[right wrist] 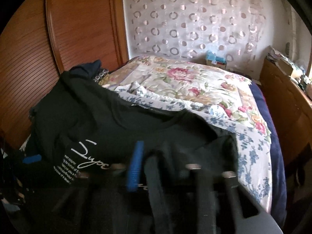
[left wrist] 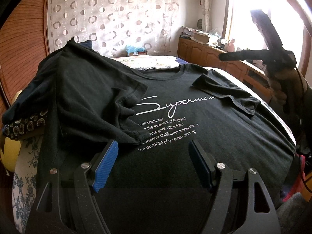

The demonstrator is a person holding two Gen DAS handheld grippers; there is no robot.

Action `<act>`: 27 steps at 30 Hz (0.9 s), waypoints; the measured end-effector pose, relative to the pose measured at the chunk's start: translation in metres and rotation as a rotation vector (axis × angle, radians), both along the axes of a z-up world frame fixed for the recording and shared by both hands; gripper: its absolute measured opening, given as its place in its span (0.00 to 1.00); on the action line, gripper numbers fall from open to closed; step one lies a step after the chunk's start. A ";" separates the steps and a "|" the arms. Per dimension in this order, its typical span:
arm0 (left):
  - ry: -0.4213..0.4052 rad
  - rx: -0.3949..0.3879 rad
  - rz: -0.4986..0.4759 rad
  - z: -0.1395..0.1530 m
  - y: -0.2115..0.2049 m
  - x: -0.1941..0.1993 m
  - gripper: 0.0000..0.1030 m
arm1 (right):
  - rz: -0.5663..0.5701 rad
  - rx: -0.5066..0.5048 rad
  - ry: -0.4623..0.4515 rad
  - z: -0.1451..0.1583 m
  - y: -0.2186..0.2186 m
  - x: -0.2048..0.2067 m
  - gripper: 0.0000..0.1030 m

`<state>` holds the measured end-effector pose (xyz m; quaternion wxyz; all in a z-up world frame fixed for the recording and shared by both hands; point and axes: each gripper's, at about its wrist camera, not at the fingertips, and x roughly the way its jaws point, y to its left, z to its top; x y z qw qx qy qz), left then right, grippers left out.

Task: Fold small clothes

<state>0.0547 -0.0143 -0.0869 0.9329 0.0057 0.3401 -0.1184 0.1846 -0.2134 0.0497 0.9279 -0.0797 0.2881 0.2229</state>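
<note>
A black T-shirt (left wrist: 171, 128) with white "Superman" lettering lies face up on the bed. Its left sleeve and side (left wrist: 93, 97) are folded in over the chest; the right sleeve (left wrist: 228, 93) is also turned inward. My left gripper (left wrist: 153, 146) is open and empty, its blue pads (left wrist: 106, 165) just above the shirt's lower middle. The right gripper shows in the left wrist view (left wrist: 230, 56) raised above the shirt's right side. In the blurred right wrist view the shirt (right wrist: 120, 128) lies below my right gripper (right wrist: 144, 156), whose jaws stand close with dark cloth across them.
The bed has a floral quilt (right wrist: 195, 83) and a blue-flowered sheet (right wrist: 251, 152). A wooden wardrobe (right wrist: 39, 48) stands at the left, a wooden cabinet (left wrist: 206, 52) with clutter at the right under a bright window. Patterned dark clothes (left wrist: 25, 124) lie at the shirt's left.
</note>
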 end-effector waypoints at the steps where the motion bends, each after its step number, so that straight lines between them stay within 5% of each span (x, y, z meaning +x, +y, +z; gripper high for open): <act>1: 0.000 0.001 0.000 0.000 0.000 0.000 0.73 | -0.007 -0.003 0.000 -0.001 -0.005 -0.002 0.42; 17: -0.002 0.005 0.003 -0.001 0.000 0.000 0.73 | 0.027 -0.159 0.109 -0.089 -0.008 -0.073 0.34; 20: -0.001 0.005 0.003 -0.001 0.000 0.000 0.73 | 0.028 -0.203 0.102 -0.095 -0.001 -0.075 0.25; 22: 0.000 0.004 0.002 -0.001 0.001 0.000 0.73 | 0.030 -0.228 0.101 -0.092 -0.001 -0.074 0.09; 27: 0.000 0.004 0.002 -0.002 0.001 -0.001 0.73 | 0.060 -0.220 0.089 -0.086 -0.003 -0.081 0.02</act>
